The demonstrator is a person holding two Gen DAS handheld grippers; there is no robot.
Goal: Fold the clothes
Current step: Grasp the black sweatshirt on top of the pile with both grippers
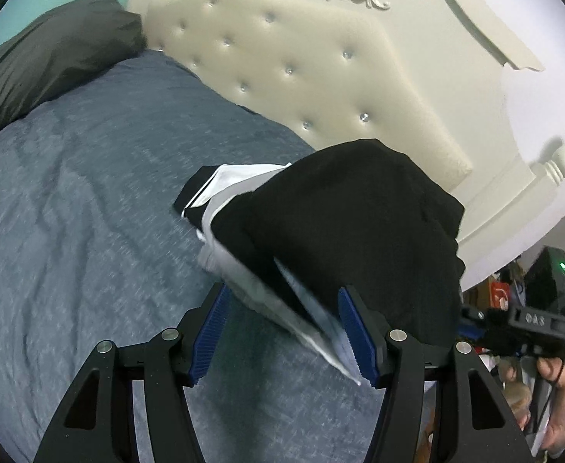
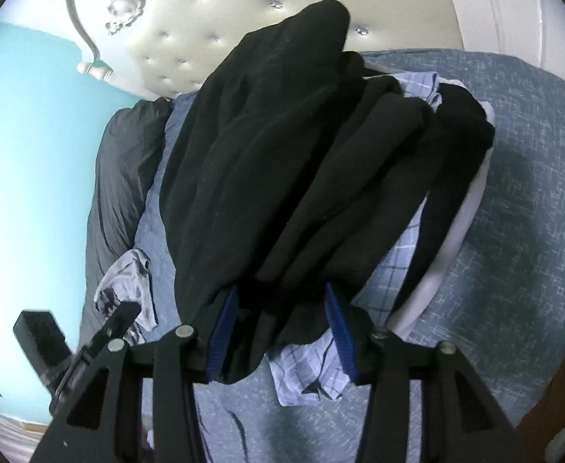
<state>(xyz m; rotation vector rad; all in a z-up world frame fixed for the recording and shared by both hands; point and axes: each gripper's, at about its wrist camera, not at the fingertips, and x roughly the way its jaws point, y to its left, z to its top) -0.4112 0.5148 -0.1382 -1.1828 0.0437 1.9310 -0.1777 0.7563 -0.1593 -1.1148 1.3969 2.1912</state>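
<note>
Fingers of the left gripper [image 1: 282, 332] stand apart, holding nothing. Right gripper [image 2: 282, 332] jaws are opening around black clothes [image 2: 282, 146] on the bed [image 2: 514, 193].

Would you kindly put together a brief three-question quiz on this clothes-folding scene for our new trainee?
1. True or false: the black garment is bunched between the right gripper fingers.
2. Which lies under the black garment on the pile? A) a blue checked shirt B) a red towel C) a yellow scarf
3. Fill in: the clothes rest on a grey-blue ____, with a cream tufted headboard behind.

Key
1. True; black cloth sits between its blue pads, though a firm grip cannot be confirmed as the jaws are opening.
2. A
3. Bedspread; the left gripper hangs open over it, at the pile's edge.
</note>
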